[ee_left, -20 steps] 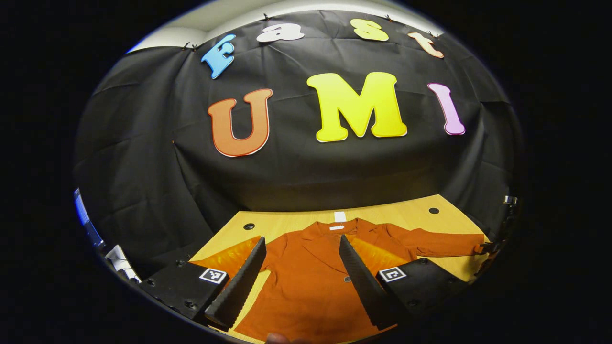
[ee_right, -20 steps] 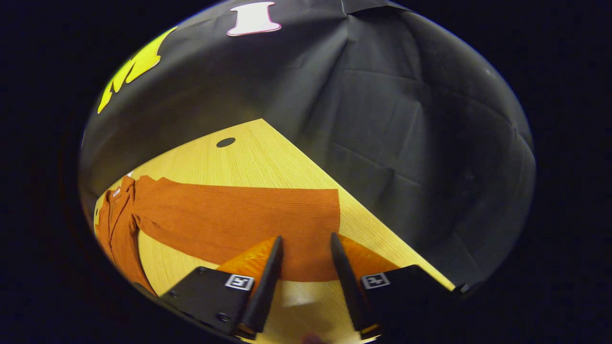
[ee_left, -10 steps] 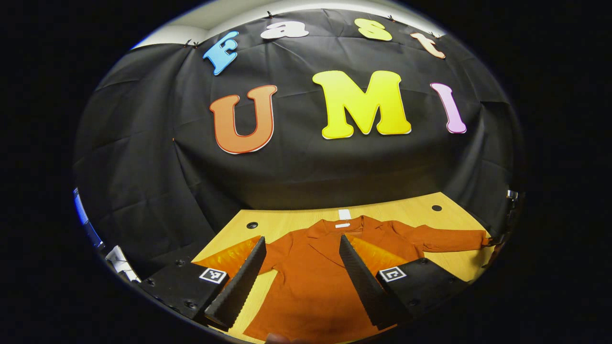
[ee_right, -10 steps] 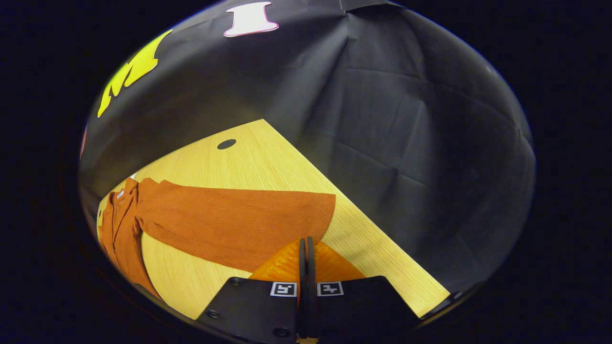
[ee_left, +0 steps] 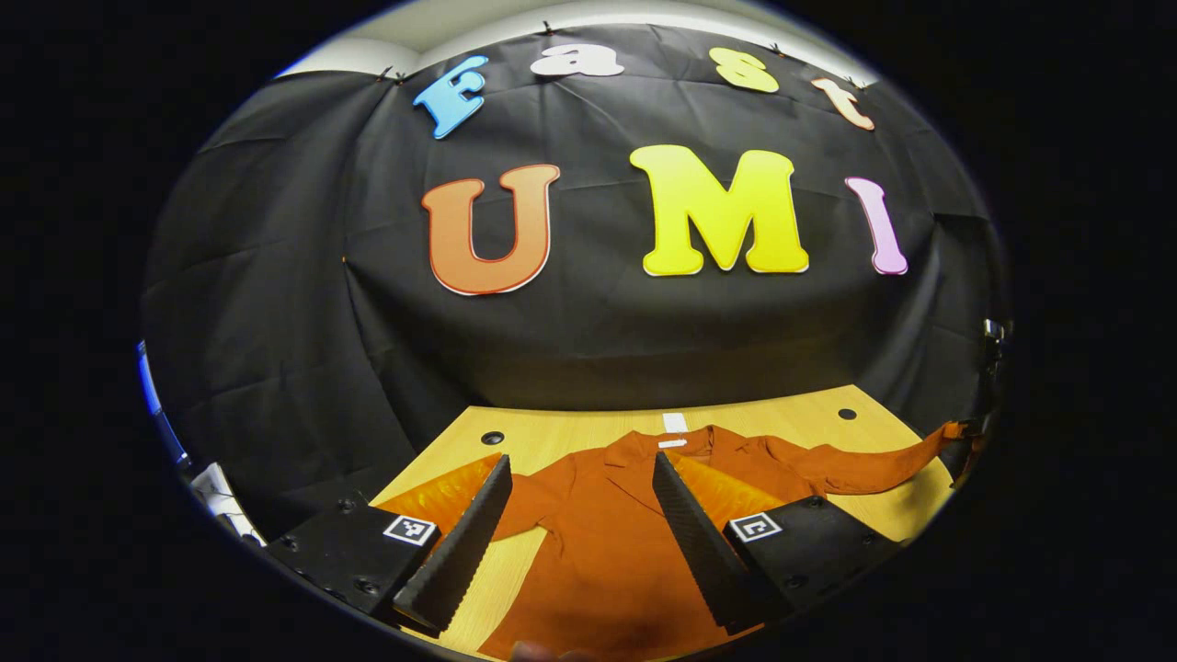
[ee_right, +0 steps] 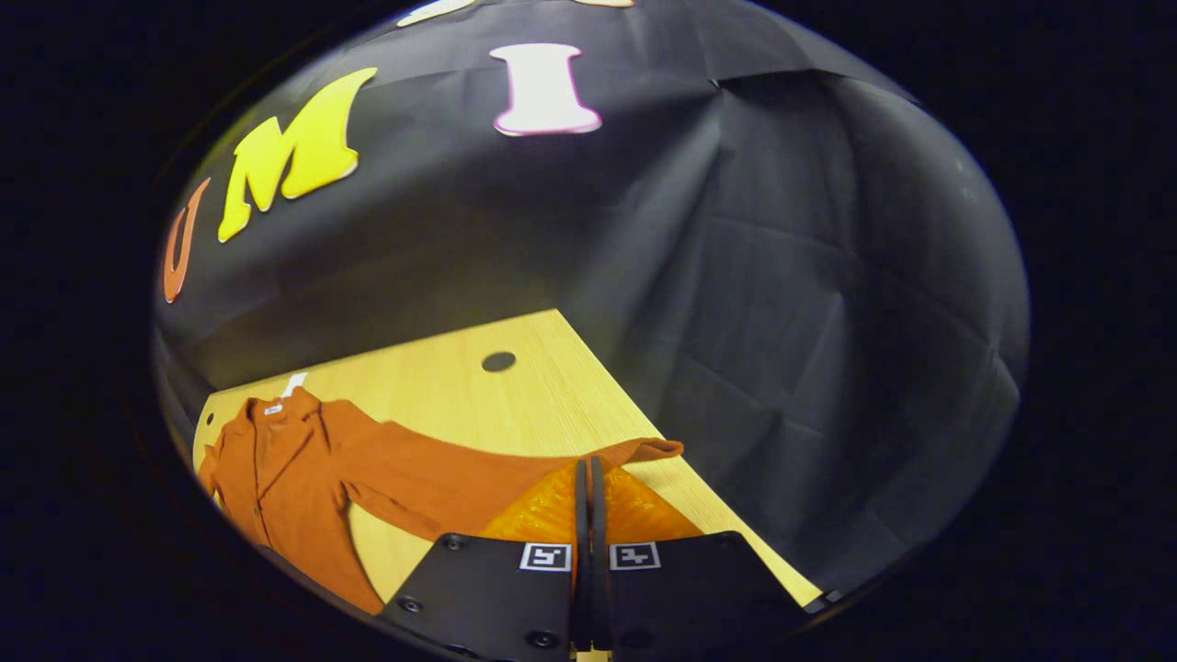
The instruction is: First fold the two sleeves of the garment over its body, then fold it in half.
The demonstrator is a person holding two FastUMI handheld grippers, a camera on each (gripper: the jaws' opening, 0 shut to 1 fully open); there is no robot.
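Observation:
A rust-orange garment lies face up on the wooden table, collar toward the wall. My left gripper hovers open over its body, nothing between the fingers. In the right gripper view, my right gripper is shut on the cuff of one sleeve. That sleeve rises off the table toward the right gripper at the far right of the left gripper view. The other sleeve is partly hidden behind my left finger.
The table ends at the black cloth wall behind and to the right. Round holes sit in its top. A white tag lies by the collar.
My right gripper closed on the sleeve cuff, then lifted it and swung toward the garment's body. The sleeve now slopes up off the table. The left gripper stayed open and shifted only slightly.

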